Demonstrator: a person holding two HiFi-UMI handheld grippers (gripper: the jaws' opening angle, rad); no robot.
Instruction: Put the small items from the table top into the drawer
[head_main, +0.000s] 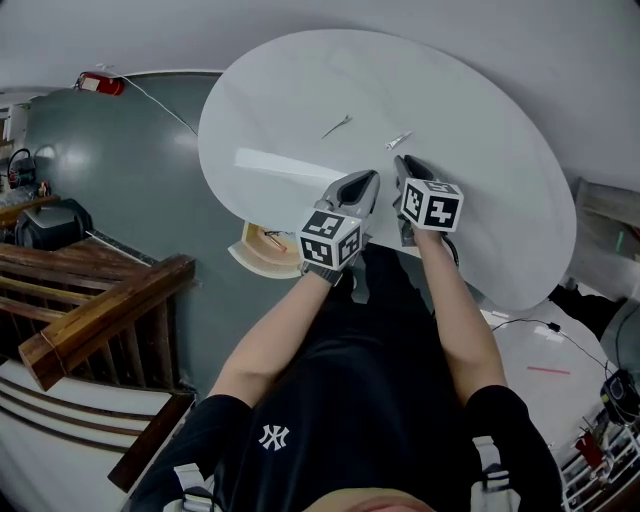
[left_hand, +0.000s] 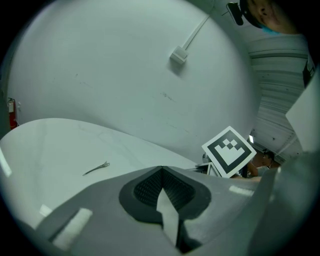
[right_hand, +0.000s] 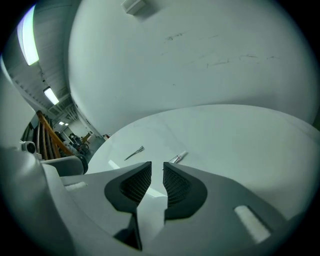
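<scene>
Drawer (head_main: 262, 247) stands open under the table (head_main: 480, 120) edge. Left gripper (left_hand: 161, 174): jaws pressed together, empty. Thin clip (head_main: 336, 126) and small tube (head_main: 398, 140) lie on the tabletop. Likely light, stiff, slippery; pinch mid-length. Right gripper (right_hand: 157, 172): jaws parted, empty, near the tube.

A white interlocking "NY" emblem (head_main: 274, 436) stands on the chest of the person's black short-sleeved shirt (head_main: 345, 395), the only lettering legible from above. The white cube on the left (head_main: 328, 240) and the white cube on the right (head_main: 432, 204) bear black-and-white square coded patterns rather than words. Any label on the red cylinder (head_main: 101, 84) by the wall is too small to read.
</scene>
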